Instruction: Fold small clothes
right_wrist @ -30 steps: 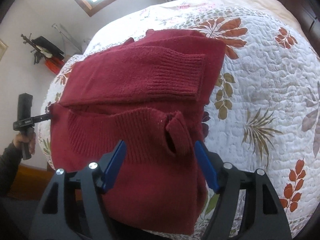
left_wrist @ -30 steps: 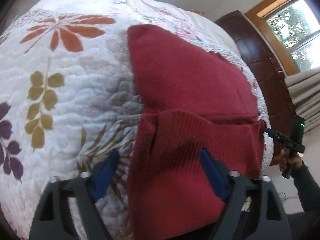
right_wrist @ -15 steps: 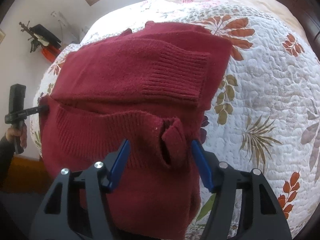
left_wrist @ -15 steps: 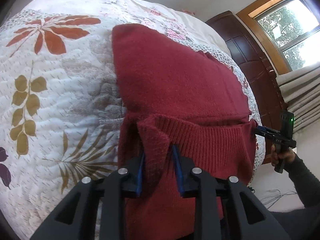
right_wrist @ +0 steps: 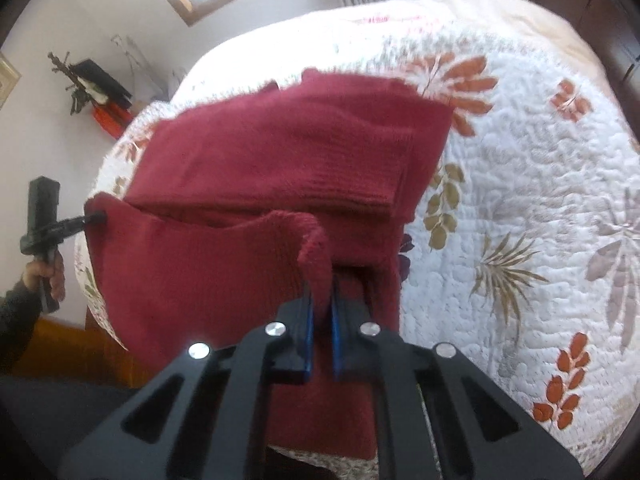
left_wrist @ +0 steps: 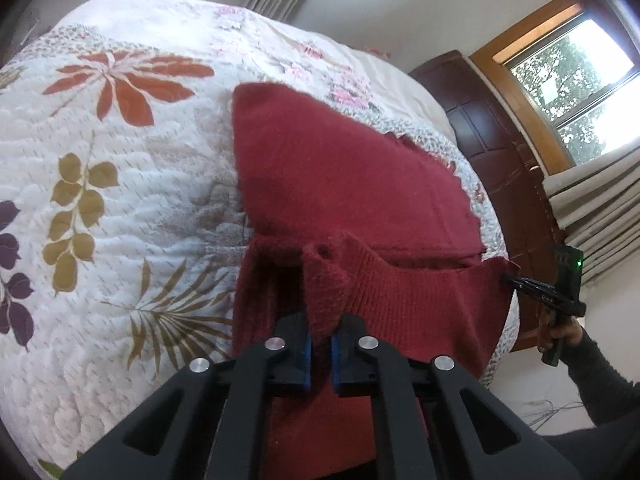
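Observation:
A dark red knit sweater (left_wrist: 340, 184) lies on a floral quilted bed (left_wrist: 100, 240), its sleeve folded across the body (right_wrist: 280, 160). My left gripper (left_wrist: 322, 328) is shut on a pinched fold of the ribbed hem at the sweater's left corner. My right gripper (right_wrist: 321, 304) is shut on the hem's other corner. Between the two corners the hem is raised off the quilt (right_wrist: 520, 200) and stretched taut. Each gripper shows small in the other's view, held by a hand: the right gripper (left_wrist: 516, 280) and the left gripper (right_wrist: 94, 218).
A dark wooden bed end (left_wrist: 492, 152) stands behind the sweater, with a window (left_wrist: 572, 80) and curtains (left_wrist: 592, 216) beyond it. Past the bed's far side is a small stand with dark and red items (right_wrist: 100, 92). Bare quilt spreads beside the sweater.
Both grippers went from open around the hem to shut on it, the left first, then the right. The hem edge has risen off the bed and pulled straight between them.

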Demonstrator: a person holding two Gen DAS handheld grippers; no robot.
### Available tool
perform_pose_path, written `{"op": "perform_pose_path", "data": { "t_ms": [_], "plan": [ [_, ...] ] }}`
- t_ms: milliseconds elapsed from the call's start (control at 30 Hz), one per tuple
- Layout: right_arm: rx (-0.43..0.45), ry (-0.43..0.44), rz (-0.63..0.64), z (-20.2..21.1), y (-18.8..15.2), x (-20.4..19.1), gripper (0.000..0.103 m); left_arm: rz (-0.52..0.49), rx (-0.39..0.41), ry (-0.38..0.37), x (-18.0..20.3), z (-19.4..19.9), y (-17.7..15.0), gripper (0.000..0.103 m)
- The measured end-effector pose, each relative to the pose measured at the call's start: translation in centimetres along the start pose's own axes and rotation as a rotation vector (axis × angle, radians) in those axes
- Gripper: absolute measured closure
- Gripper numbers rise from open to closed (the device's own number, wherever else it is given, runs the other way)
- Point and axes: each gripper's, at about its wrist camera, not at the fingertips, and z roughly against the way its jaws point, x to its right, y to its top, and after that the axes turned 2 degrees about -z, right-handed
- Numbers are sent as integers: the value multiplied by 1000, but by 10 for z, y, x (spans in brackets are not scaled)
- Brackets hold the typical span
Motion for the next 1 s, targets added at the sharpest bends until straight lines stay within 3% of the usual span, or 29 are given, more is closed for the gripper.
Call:
{"op": "perform_pose_path", "data": {
  "t_ms": [167, 367, 667, 833, 1000],
  "plan": [
    [95, -6, -15, 48, -3, -10, 97, -4, 63, -15, 10, 30, -4, 97],
    [233, -7, -41, 107, -6, -29, 97, -33, 199, -52, 36, 88, 0, 97],
    [391, 4, -30, 171, 26, -39, 97, -161, 316, -103, 88, 145, 44, 97],
    [426, -4, 1, 180, 56, -40, 97, -228, 335, -109, 101, 150, 77, 97],
    [418, -12, 14, 167, 97, -29, 97, -224, 316, -119, 91, 132, 115, 97]
  ]
}}
